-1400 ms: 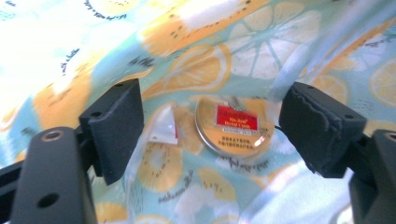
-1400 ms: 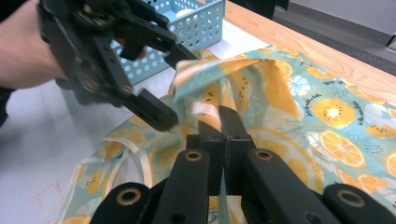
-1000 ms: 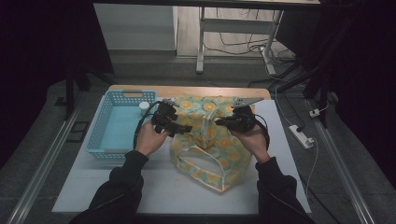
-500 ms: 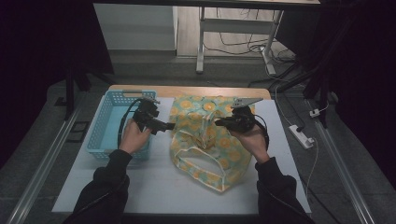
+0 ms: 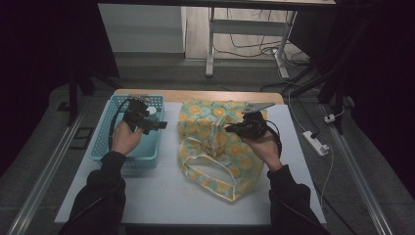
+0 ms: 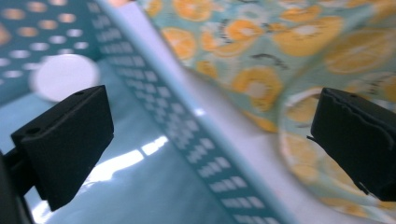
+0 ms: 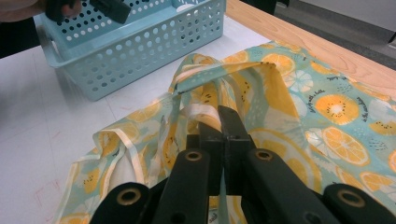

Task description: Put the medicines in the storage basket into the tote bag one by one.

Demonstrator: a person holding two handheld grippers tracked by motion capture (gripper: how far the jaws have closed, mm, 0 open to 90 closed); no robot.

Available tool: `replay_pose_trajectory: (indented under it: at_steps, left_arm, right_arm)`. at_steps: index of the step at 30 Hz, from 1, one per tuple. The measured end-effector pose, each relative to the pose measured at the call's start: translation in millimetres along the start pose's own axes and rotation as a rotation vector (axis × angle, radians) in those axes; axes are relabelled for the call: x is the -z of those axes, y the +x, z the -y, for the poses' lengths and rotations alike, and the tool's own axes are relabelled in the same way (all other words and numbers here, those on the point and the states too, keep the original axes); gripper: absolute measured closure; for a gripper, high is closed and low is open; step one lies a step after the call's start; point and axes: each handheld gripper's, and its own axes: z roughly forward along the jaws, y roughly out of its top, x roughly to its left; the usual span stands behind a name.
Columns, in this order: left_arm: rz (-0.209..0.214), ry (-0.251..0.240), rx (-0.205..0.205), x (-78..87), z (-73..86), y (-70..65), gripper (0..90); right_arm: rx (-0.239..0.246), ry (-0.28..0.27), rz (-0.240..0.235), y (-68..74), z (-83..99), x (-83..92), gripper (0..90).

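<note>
A cloth bag [image 5: 215, 147] printed with orange slices lies on the white table [image 5: 161, 196]. My right gripper [image 5: 228, 129] is shut on a raised fold of it by a cream strap [image 7: 198, 114], with the jaws pressed together [image 7: 224, 116]. My left gripper [image 5: 160, 126] hovers over the right rim of the light-blue basket [image 5: 105, 142]; its jaws have just been opening and stand wide with nothing between them [image 6: 212, 116]. Past them are the basket's perforated wall [image 6: 154, 93] and the bag [image 6: 261, 42]. A white round object [image 6: 63, 77] lies in the basket.
The basket [image 7: 154, 51] stands left of the bag [image 7: 327, 112] with a strip of bare table between them. A wooden strip [image 5: 195, 95] runs along the table's far edge. A power strip [image 5: 315, 143] lies on the floor at the right.
My left gripper has let go of the bag's left side and moved left to above the basket's rim. The right gripper keeps its hold in the same place.
</note>
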Motion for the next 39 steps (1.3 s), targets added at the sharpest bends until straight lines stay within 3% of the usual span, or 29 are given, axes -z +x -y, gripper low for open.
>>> replay_pose_trajectory:
  at_steps: [4,8,15,22,30,35,39]
  left_arm:
    - [-0.045,-0.011,0.027,-0.4,3.0,13.2,0.2]
    - [-0.071,0.023,0.065,-4.3,3.4,25.0,0.2]
    - [-0.113,0.052,0.095,-13.7,-0.5,37.1,0.2]
    - [-0.162,0.088,0.079,-27.8,-9.7,42.1,0.2]
    - [-0.217,0.142,0.089,-44.3,-17.0,48.8,0.1]
    - [-0.219,0.160,0.104,-51.3,-18.8,52.9,0.5]
    - [-0.219,0.144,0.107,-53.6,-19.8,55.4,2.4]
  right_arm:
    - [0.000,0.000,0.000,0.0,0.0,0.1,89.9]
    - [0.001,0.001,-0.001,0.2,0.0,-0.2,90.0]
    - [-0.001,0.002,-0.002,-0.4,0.5,-1.0,90.0]
    - [-0.001,0.004,-0.003,-0.4,0.6,-1.1,89.9]
    - [-0.003,0.001,-0.001,-1.0,0.4,1.1,89.9]
    - [-0.003,0.001,-0.001,-1.2,0.6,1.0,89.9]
    - [-0.003,0.002,-0.002,-0.9,0.8,0.1,89.9]
